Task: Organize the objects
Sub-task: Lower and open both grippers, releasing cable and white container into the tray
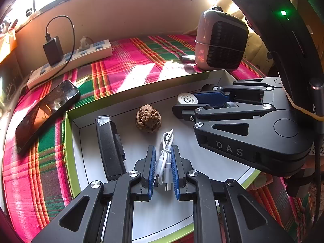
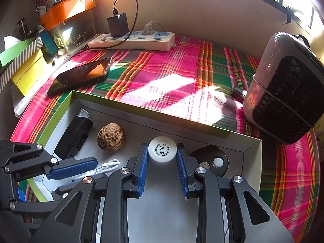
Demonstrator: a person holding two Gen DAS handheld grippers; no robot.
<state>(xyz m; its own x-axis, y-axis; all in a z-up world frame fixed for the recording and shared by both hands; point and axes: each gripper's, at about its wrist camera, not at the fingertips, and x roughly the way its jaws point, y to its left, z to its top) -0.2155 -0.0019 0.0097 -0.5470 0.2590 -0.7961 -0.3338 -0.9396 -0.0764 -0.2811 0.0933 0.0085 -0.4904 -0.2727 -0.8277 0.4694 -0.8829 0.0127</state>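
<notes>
Over the shallow box, the left hand-held gripper pinches the white cable; the right hand-held gripper clamps the white-capped bottle, both likely bound for its floor.

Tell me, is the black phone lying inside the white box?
No, the black phone lies on the plaid cloth, outside the white box.

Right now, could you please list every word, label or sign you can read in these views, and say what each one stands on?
"DAS": on the black body of the right gripper.
Printed characters on the white cap: too small to read.
QR sticker at the left view's right edge: too small to read.
Green sticker on the clear container: blurred.
</notes>
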